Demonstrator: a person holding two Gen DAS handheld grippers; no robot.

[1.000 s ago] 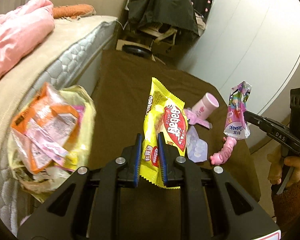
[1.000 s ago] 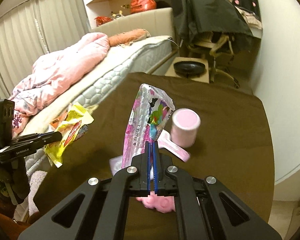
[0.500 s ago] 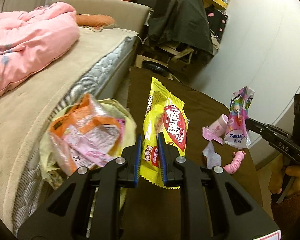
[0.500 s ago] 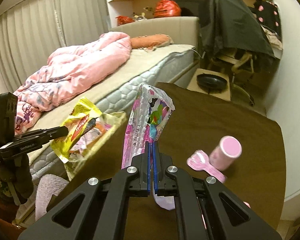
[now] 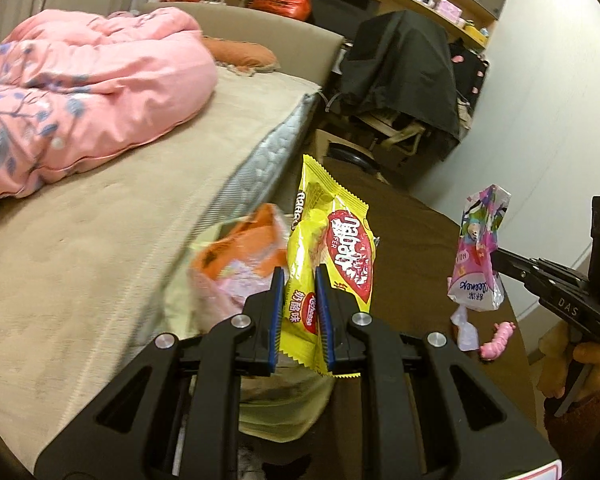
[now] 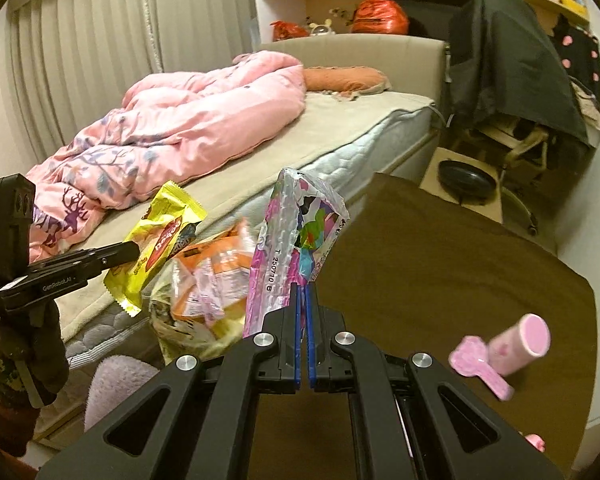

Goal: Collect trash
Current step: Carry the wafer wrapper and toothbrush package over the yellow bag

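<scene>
My left gripper (image 5: 300, 280) is shut on a yellow wafer wrapper (image 5: 332, 248), held upright over the trash bag (image 5: 284, 408), a yellowish bag stuffed with orange and pink wrappers (image 5: 240, 264). My right gripper (image 6: 303, 292) is shut on a pink and silver candy wrapper (image 6: 296, 232), held up just right of the same trash bag (image 6: 188, 320). From the right wrist, the left gripper (image 6: 134, 254) with the yellow wrapper (image 6: 160, 240) sits at the left. The left wrist shows the right gripper (image 5: 496, 258) and its pink wrapper (image 5: 480, 256) at the right.
The brown table (image 6: 440, 280) holds a pink cup (image 6: 524, 340), a pink spoon-like piece (image 6: 480, 364), a pink toy (image 5: 498, 340) and a clear wrapper (image 5: 466, 330). A bed with a pink quilt (image 6: 188, 132) runs along the left. A draped chair (image 6: 508, 68) stands behind.
Both grippers have swung left with their wrappers toward the bed and the trash bag. The bag now lies right under the left gripper; the table items slid right.
</scene>
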